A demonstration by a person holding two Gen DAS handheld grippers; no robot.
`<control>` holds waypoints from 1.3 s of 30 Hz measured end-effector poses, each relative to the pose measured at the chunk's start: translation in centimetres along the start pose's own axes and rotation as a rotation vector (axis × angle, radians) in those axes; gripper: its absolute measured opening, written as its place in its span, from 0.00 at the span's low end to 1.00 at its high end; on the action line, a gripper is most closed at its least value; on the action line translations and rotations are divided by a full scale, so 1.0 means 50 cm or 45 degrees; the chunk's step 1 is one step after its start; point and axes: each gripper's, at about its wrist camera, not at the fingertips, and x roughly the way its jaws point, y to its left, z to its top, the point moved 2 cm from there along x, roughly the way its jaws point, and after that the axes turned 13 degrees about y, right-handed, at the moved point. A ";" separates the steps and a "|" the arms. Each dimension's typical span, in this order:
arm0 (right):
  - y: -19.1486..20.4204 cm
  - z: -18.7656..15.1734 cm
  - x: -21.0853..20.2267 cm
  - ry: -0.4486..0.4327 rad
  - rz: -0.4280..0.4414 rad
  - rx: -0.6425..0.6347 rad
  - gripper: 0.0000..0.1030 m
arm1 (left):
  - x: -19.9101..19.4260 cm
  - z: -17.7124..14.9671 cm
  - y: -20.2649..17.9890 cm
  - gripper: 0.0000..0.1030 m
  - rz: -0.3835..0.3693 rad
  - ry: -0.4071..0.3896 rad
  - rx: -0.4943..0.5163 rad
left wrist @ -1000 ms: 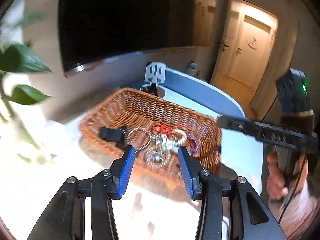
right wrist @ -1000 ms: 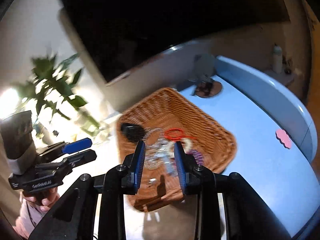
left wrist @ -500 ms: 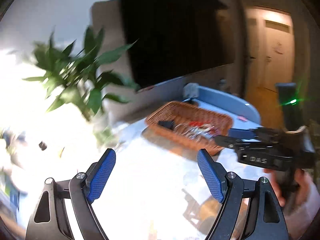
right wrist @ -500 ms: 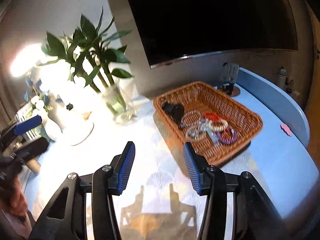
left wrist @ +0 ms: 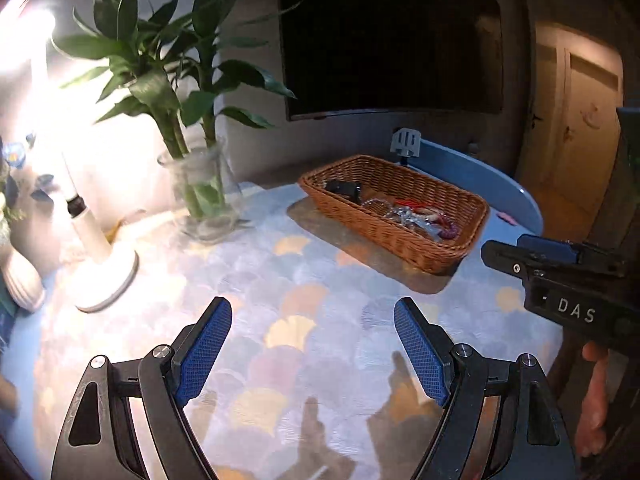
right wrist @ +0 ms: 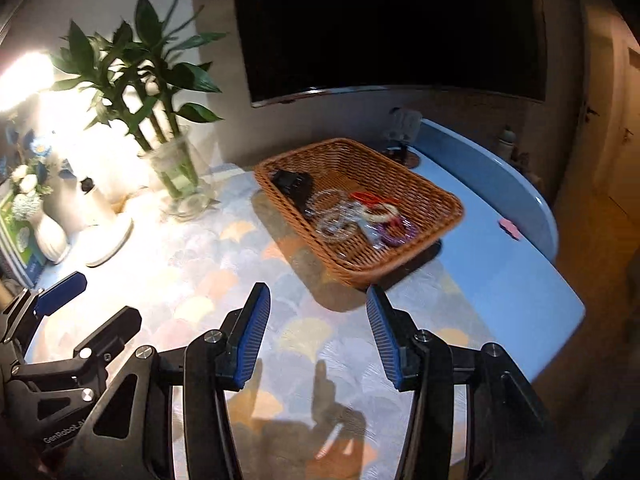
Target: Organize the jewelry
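A brown wicker basket [left wrist: 420, 248] [right wrist: 400, 268] stands on the patterned tablecloth at the far right of the table. It holds several bracelets [left wrist: 416, 216] [right wrist: 360, 216], clear, red, cream and purple, and a black clip [left wrist: 342, 189] [right wrist: 294, 182]. My left gripper [left wrist: 313, 322] is open and empty, well back from the basket above the cloth. My right gripper [right wrist: 318, 304] is open and empty, just short of the basket's near rim. It also shows in the left wrist view [left wrist: 536, 254], and the left gripper shows in the right wrist view [right wrist: 92, 304].
A glass vase with green bamboo [left wrist: 200, 196] [right wrist: 176, 176], a white lamp base [left wrist: 104, 272] [right wrist: 108, 236] and a white flower vase [right wrist: 50, 232] stand at the left. A dark TV [right wrist: 392, 24] hangs behind. A phone stand [left wrist: 406, 144] and a pink sticker [right wrist: 509, 227] are near the blue table edge.
Both grippers have pulled back from over the basket and opened wider. The basket now lies farther off, with the plant and lamp in view.
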 end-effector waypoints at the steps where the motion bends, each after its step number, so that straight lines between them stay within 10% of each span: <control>1: -0.006 -0.001 0.003 0.006 -0.010 0.005 0.51 | 0.007 0.000 -0.001 0.82 -0.023 0.012 -0.007; 39: -0.025 -0.021 0.073 0.087 -0.167 -0.025 0.51 | 0.149 -0.055 -0.021 0.82 -0.166 0.108 -0.086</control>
